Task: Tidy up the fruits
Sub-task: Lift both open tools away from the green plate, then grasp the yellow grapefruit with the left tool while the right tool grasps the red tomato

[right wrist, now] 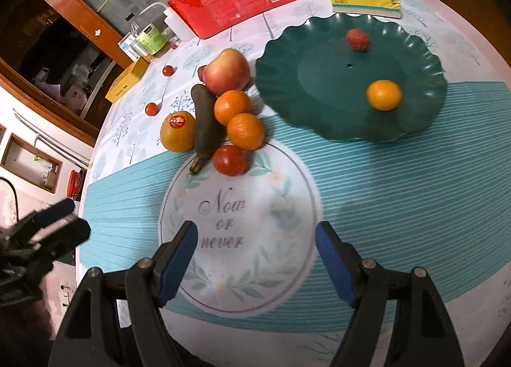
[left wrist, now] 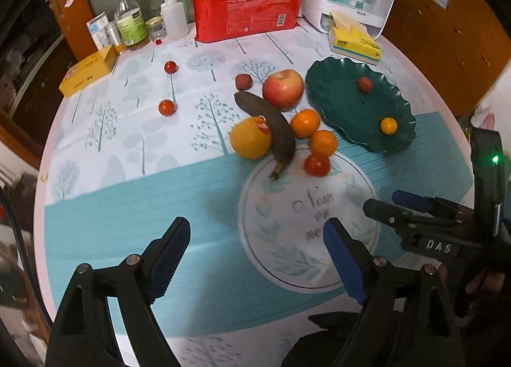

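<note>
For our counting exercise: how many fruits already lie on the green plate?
2: a small orange fruit near the green plate's front, and a red lychee-like fruit toward its back. None seems hidden.

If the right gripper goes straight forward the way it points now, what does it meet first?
Probably the red tomato at the near end of the fruit pile; the open right gripper has only bare tablecloth before it. Depth is uncertain.
</note>
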{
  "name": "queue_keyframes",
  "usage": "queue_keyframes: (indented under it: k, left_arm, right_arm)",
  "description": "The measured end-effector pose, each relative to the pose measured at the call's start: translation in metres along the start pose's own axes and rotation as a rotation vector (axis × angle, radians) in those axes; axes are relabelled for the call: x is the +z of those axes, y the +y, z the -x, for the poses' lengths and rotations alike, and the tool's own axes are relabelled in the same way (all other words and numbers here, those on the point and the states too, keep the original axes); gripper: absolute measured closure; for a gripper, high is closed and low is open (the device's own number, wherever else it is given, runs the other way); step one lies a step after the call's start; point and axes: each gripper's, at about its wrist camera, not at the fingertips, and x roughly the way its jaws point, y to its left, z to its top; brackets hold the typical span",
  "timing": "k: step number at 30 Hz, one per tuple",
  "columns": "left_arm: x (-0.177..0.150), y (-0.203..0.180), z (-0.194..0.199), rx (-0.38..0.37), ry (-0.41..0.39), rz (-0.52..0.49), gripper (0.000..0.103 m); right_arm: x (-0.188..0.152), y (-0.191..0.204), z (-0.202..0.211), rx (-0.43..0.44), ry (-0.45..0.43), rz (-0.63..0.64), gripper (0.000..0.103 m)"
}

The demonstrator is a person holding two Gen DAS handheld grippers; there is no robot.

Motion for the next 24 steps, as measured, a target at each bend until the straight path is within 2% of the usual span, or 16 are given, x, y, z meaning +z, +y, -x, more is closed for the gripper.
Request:
queue_keyframes:
  k: [8, 16, 24]
  left_arm:
    - [0.038, 0.015, -0.010, 0.001, 0.008, -0.152, 0.016]
    - [0.070, 0.015, -0.043, -0.002, 0.034, -0.311, 0.015]
    - [0.085, 0.016, -0.085, -0.047, 0.061, -0.350, 0.015]
  right_arm:
    - [0.002, 0.024, -0.022, -0.042, -0.045, -0.009, 0.027]
    - [0.008, 0.040, -0.040, -0.109, -0.108, 0.038, 0.027]
    - [0.016, 0.053, -0.055, -0.185, -0.155, 0.115, 0.027]
